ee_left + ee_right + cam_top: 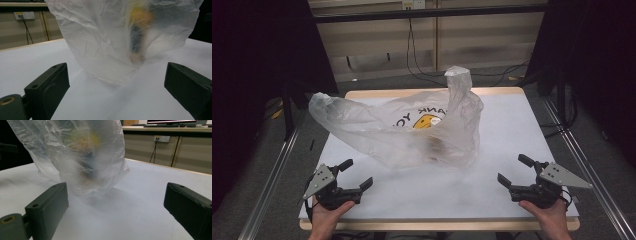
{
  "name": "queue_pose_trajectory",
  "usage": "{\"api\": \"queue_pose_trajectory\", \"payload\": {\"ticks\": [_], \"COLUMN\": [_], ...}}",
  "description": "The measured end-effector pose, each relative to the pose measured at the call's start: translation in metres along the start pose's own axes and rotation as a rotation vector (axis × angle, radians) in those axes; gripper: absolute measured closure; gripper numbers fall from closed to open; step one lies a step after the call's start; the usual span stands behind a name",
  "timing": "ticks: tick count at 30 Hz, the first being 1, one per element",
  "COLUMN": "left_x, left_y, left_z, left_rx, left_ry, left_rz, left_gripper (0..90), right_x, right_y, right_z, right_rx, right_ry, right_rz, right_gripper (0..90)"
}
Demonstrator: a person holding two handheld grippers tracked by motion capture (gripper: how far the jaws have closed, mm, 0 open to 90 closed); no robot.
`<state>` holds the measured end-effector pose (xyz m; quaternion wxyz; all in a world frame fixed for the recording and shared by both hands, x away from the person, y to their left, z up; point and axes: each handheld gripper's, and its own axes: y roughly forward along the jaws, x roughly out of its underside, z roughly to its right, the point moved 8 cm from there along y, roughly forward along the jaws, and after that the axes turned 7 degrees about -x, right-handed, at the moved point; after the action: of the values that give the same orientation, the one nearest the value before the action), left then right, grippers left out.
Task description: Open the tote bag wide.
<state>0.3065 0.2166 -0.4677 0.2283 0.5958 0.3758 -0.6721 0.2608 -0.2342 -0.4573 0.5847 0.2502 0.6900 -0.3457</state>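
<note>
Both wide open, holding nothing: left gripper [354, 176] and right gripper [512, 171] near table [522, 125] front corners, ready for plastic bag [397, 125] in the middle.

The clear plastic bag [397, 127] stands puffed up at the middle of the white table [512, 125], a little toward the far side. One handle pokes straight up at its right, the other flares out left. A yellow smiley print shows on it, and blurred, dark-and-orange contents sit inside near the bottom.
</note>
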Motion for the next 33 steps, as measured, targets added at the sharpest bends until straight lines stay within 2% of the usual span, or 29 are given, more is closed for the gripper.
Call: {"api": "queue_pose_trajectory", "payload": {"ticks": [6, 7, 10, 11, 12, 13, 15, 16, 17, 18, 20, 21, 22, 23, 24, 25, 27, 29, 30, 31, 33], "left_x": [0.001, 0.001, 0.001, 0.001, 0.002, 0.001, 0.001, 0.001, 0.000, 0.000, -0.001, -0.001, -0.002, -0.003, -0.002, -0.003, -0.004, -0.004, -0.005, -0.006, -0.008], "left_y": [0.000, 0.000, -0.001, -0.001, -0.002, -0.002, -0.003, -0.003, -0.004, -0.004, -0.005, -0.006, -0.006, -0.006, -0.007, -0.007, -0.006, -0.005, -0.004, -0.004, -0.004], "left_z": [0.000, 0.000, 0.001, 0.003, 0.001, 0.001, 0.002, 0.003, 0.004, 0.004, 0.006, 0.006, 0.006, 0.008, 0.007, 0.009, 0.012, 0.012, 0.014, 0.015, 0.015], "left_rx": [0.000, 0.006, 0.013, 0.023, 0.026, 0.035, 0.048, 0.044, 0.072, 0.059, 0.080, 0.082, 0.095, 0.101, 0.108, 0.120, 0.136, 0.143, 0.155, 0.166, 0.166], "left_ry": [0.000, 0.007, 0.013, 0.000, 0.021, 0.013, 0.010, 0.005, 0.023, 0.010, 0.019, 0.024, 0.023, 0.018, 0.030, 0.010, -0.005, 0.006, -0.009, -0.022, -0.011], "left_rz": [-0.008, -0.013, -0.018, -0.016, -0.021, -0.019, -0.022, -0.017, -0.021, -0.020, -0.022, -0.025, -0.018, -0.017, -0.026, -0.023, -0.033, -0.042, -0.049, -0.054, -0.059], "left_gripper": [7.1, 11.1, 14.5, 22.0, 22.0, 31.7, 41.0, 41.0, 49.9, 54.4, 57.5, 64.8, 64.8, 70.5, 73.1, 73.1, 79.6, 83.4, 83.4, 88.2, 89.3], "right_x": [0.000, 0.000, 0.000, 0.000, 0.000, -0.001, -0.002, -0.002, -0.002, -0.003, -0.003, -0.003, -0.003, -0.004, -0.004, -0.005, -0.008, -0.010, -0.010, -0.012, -0.014], "right_y": [-0.002, -0.002, -0.002, -0.003, -0.003, -0.002, -0.001, -0.001, -0.001, 0.000, 0.000, 0.001, 0.001, 0.002, 0.002, 0.003, 0.005, 0.007, 0.007, 0.009, 0.010], "right_z": [0.002, 0.002, 0.001, 0.001, 0.001, 0.000, -0.001, -0.001, -0.002, -0.002, -0.002, -0.004, -0.004, -0.006, -0.006, -0.007, -0.010, -0.012, -0.012, -0.013, -0.013], "right_rx": [0.005, -0.001, -0.016, -0.030, -0.030, -0.044, -0.063, -0.063, -0.075, -0.084, -0.085, -0.105, -0.105, -0.115, -0.115, -0.127, -0.151, -0.171, -0.171, -0.188, -0.197], "right_ry": [0.003, 0.007, 0.007, 0.007, 0.007, 0.008, 0.009, 0.009, 0.007, 0.004, -0.006, -0.001, -0.001, -0.006, -0.006, -0.006, -0.001, -0.004, -0.004, 0.007, 0.013], "right_rz": [-0.005, -0.005, -0.006, -0.007, -0.007, -0.004, -0.003, -0.003, -0.001, 0.000, -0.001, -0.004, -0.004, -0.009, -0.009, -0.006, -0.008, -0.012, -0.012, -0.021, -0.023], "right_gripper": [9.0, 15.1, 20.2, 30.3, 30.3, 38.4, 49.1, 49.1, 56.3, 59.4, 61.8, 68.9, 68.9, 73.7, 73.7, 76.4, 83.5, 87.5, 87.5, 90.0, 90.0]}}
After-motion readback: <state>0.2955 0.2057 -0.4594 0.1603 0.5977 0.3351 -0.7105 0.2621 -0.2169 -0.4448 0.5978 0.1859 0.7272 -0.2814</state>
